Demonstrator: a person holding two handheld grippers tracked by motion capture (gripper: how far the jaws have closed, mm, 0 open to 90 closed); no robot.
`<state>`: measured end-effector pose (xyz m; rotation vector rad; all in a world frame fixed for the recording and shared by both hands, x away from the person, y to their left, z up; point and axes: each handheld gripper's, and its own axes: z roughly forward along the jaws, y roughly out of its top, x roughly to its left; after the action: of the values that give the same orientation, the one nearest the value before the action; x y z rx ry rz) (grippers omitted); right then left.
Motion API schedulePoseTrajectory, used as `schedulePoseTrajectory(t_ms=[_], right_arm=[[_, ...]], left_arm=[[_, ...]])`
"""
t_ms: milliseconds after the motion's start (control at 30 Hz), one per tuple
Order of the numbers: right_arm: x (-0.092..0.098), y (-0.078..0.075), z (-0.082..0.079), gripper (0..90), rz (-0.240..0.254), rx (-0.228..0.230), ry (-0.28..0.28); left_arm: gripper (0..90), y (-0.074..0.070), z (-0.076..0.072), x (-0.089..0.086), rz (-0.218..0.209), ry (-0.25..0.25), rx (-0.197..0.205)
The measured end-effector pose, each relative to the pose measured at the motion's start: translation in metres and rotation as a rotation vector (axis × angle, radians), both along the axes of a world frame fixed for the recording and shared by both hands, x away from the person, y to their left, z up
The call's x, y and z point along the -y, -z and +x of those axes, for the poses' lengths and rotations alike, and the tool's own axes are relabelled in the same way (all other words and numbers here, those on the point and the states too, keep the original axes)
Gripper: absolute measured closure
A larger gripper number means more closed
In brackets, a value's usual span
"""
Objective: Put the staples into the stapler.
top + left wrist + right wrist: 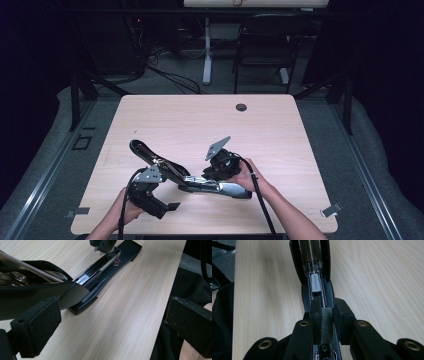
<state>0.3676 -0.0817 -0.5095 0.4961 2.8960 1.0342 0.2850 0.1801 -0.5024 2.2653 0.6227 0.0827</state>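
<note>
A long black and chrome stapler (215, 187) lies open near the table's front edge, its lid (150, 155) swung up and back to the left. My right gripper (220, 167) hovers over the open staple channel (315, 283), shut on a grey strip of staples (327, 325) held upright between its pads. In the left gripper view the raised lid (37, 292) lies just beyond the left pad (37, 327), and the base (110, 270) runs away toward the right gripper (103, 245). My left gripper (167, 192) stands wide open beside the lid, with nothing between its pads.
The light wooden table (200, 120) has a cable hole (241, 107) near its far edge. Small metal brackets (332, 210) sit at the front corners. A dark chair (265, 45) and a desk leg stand beyond the table. The person's dark clothing (180, 290) borders the near edge.
</note>
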Motion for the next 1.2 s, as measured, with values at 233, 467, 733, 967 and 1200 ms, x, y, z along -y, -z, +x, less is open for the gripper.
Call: schedulePoseTrajectory(t_ms=[233, 467, 733, 967, 1200], right_arm=[[-0.002, 0.005, -0.001, 78.1, -0.011, -0.002, -0.013], [-0.001, 0.007, -0.001, 78.1, -0.018, -0.008, -0.023], [-0.001, 0.008, -0.001, 78.1, -0.022, -0.014, -0.024], [-0.003, 0.012, -0.003, 78.1, -0.012, -0.017, -0.031], [-0.001, 0.010, -0.002, 78.1, -0.023, 0.002, -0.041]], left_arm=[[0.0, 0.000, 0.000, 0.000, 0.004, 0.003, 0.000], [0.0, 0.000, 0.000, 0.001, 0.006, 0.003, 0.001], [0.0, 0.001, 0.000, 0.001, 0.014, -0.001, 0.002], [0.0, 0.001, 0.000, 0.001, 0.017, -0.002, 0.004], [0.0, 0.001, 0.000, 0.001, 0.018, -0.001, 0.005]])
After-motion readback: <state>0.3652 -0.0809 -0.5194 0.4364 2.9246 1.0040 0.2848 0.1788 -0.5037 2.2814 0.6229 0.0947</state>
